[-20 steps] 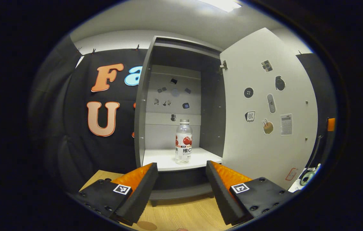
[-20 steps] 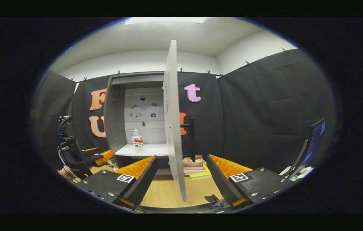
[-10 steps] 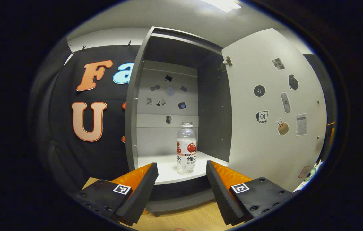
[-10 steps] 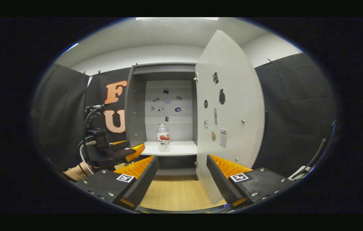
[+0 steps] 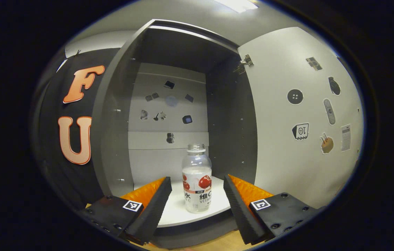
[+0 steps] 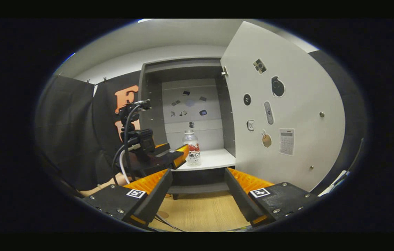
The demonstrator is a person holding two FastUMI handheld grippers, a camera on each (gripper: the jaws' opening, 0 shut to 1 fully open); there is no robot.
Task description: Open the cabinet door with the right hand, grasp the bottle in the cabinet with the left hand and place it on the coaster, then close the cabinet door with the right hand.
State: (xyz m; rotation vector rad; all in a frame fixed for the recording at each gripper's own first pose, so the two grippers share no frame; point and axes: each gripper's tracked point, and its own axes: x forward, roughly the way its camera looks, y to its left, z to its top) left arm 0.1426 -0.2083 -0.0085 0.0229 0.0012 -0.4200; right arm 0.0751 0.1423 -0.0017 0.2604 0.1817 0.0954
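- With the cabinet door (image 5: 301, 115) swung wide open to the right of the cabinet (image 5: 120, 115), we see the bottle (image 5: 197, 178) standing upright on the white shelf (image 5: 183, 216) inside the cabinet, near the shelf's front edge.
- We hold the left gripper (image 5: 197, 200) just in front of the cabinet, its jaws apart, with the bottle seen between the two fingers and touched by neither.
- In the right gripper view, we see the left gripper (image 6: 177, 158) at the front of the shelf, just left of the bottle (image 6: 192, 148).
- We hold the right gripper (image 6: 198, 190) farther back from the cabinet (image 6: 183, 69), over the wooden tabletop (image 6: 200, 212), jaws apart and gripping nothing.
- The cabinet door (image 6: 287, 115) carries several stickers on its inner face; the cabinet's back panel carries more.
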